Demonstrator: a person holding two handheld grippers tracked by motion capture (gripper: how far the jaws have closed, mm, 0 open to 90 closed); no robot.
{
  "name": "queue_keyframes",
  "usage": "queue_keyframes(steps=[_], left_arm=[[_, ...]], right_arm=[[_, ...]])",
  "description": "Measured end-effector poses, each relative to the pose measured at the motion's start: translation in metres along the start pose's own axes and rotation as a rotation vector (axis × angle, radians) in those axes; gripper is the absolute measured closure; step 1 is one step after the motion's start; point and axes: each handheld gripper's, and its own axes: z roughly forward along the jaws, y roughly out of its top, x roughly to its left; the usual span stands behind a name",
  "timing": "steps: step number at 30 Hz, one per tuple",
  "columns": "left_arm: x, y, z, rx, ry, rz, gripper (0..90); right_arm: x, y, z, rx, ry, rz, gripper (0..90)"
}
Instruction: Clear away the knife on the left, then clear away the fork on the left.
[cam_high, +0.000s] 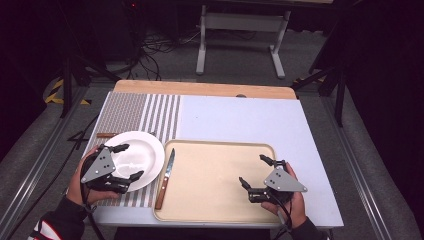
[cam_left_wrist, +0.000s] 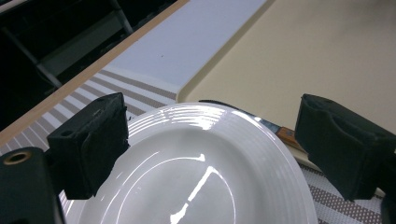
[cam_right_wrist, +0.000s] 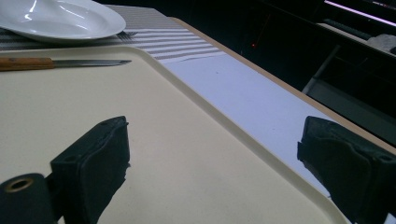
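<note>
Plate: it sits on the striped mat, just left of the tray. We think setting it down is the step in hand.
Left claw: we have it wide apart over the plate's near edge. It grips nothing, and no pad presses on the rim.
Right claw: it is spread wide too, with nothing in it, over the bare tray.
Knife: it lies along the tray's left side, with its point away from us.
Next: we think we go for the knife, and that calls for a low, straight reach to its wooden handle.
</note>
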Motion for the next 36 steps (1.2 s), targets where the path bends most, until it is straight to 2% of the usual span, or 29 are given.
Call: queue_keyframes(steps=[3,6,11,13,15,21,24,26,28,36], left_arm=[[0.002,-0.003,-0.004,-0.003,0.01,-0.018,10.9],[0.005,-0.003,-0.008,0.004,0.026,-0.016,13.2],[0.013,-0.005,-0.014,-0.009,0.057,-0.05,13.3],[0.017,-0.007,-0.016,-0.018,0.053,-0.057,12.6],[0.022,-0.01,-0.017,-0.016,0.069,-0.068,12.2],[0.035,-0.016,-0.015,-0.017,0.079,-0.103,10.7],[0.042,-0.015,-0.013,-0.016,0.085,-0.103,9.8],[0.049,-0.014,-0.014,-0.035,0.071,-0.124,8.8],[0.055,-0.014,-0.013,-0.03,0.071,-0.135,8.4],[0.097,-0.019,-0.013,0.035,0.105,-0.154,7.2]], right_arm=[[-0.001,0.0,0.002,0.001,0.001,0.0,9.5],[0.0,0.0,0.003,-0.001,0.008,-0.005,9.5],[0.001,0.001,0.002,-0.014,0.021,-0.005,9.4],[0.0,0.001,0.002,-0.01,0.02,-0.002,9.4],[-0.001,0.0,0.002,-0.008,0.016,0.002,9.4],[-0.002,-0.002,-0.001,-0.011,0.008,0.008,9.3],[-0.001,-0.004,-0.005,-0.005,0.006,0.014,9.2],[0.001,-0.005,-0.008,0.004,-0.003,0.01,9.2],[0.001,-0.006,-0.01,0.005,-0.007,0.017,9.2],[0.0,-0.005,-0.013,-0.002,-0.036,0.025,9.2]])
